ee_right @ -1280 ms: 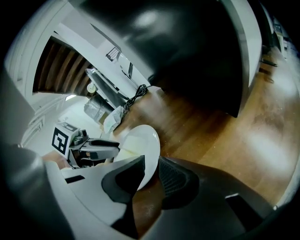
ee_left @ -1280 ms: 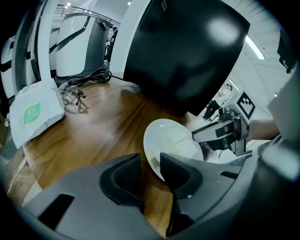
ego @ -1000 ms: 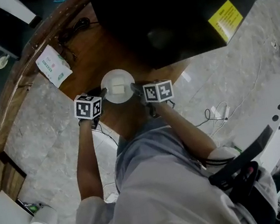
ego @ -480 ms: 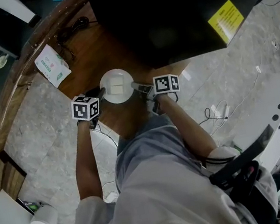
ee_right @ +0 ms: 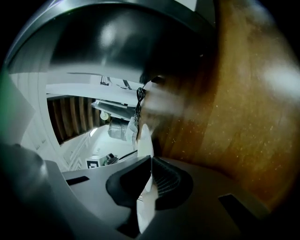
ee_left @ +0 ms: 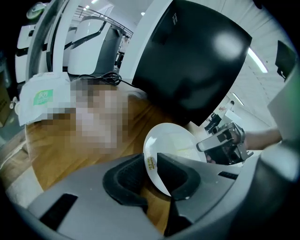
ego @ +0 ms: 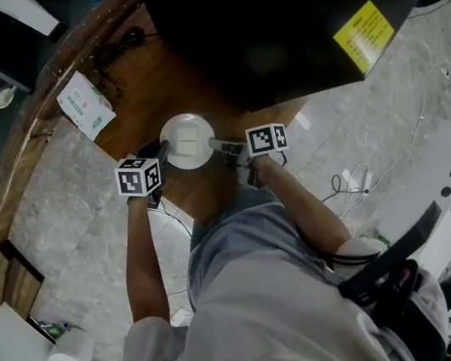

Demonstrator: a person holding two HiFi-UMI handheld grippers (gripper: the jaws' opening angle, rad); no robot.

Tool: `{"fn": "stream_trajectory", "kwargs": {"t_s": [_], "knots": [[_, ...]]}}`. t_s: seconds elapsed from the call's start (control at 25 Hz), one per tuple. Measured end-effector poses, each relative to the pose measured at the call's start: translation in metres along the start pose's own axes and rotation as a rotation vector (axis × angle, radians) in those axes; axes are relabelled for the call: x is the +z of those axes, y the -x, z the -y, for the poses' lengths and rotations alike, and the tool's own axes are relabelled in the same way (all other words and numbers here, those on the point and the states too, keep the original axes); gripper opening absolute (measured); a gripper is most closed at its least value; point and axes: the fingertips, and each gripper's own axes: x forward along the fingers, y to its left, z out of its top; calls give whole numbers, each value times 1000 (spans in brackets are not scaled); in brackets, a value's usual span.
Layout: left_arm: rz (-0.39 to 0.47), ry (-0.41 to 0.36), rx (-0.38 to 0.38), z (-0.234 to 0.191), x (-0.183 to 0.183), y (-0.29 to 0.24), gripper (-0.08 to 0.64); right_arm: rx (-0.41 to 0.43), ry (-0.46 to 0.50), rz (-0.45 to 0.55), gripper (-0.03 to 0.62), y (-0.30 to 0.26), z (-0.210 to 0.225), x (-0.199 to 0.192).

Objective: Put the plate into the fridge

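Observation:
A white plate point(ego: 187, 141) with a square hollow hangs over the wooden table point(ego: 148, 85), just in front of the black fridge point(ego: 283, 18). My left gripper point(ego: 161, 150) has the plate's left rim between its jaws, which are closing onto it. In the left gripper view the plate point(ee_left: 171, 145) tilts up between the pads of that gripper point(ee_left: 151, 164). My right gripper point(ego: 217, 144) is shut on the opposite rim. In the right gripper view the plate point(ee_right: 144, 140) shows edge-on, pinched by that gripper point(ee_right: 150, 180).
A white and green packet point(ego: 85, 105) lies on the table's left side, with a dark cable point(ego: 119, 43) behind it. The fridge point(ee_left: 192, 61) fills the far side with its front closed. Cables point(ego: 351, 183) and white equipment point(ego: 448, 170) are on the stone floor at the right.
The right gripper has shifted slightly to the right and turned a little. The plate has drifted a touch to the left. Both grippers keep the plate's rim between their jaws.

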Motion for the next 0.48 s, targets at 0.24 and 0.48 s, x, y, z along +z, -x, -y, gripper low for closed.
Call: {"fn": "stream_trajectory", "kwargs": {"t_s": [0.24,0.48], "knots": [[32,13,47,1,0,-2,103,77,-57,31,21,4,-3,-6],[121,100,88,3,-3,12,99,100,-25,22,21,8,-14,-11]]}}
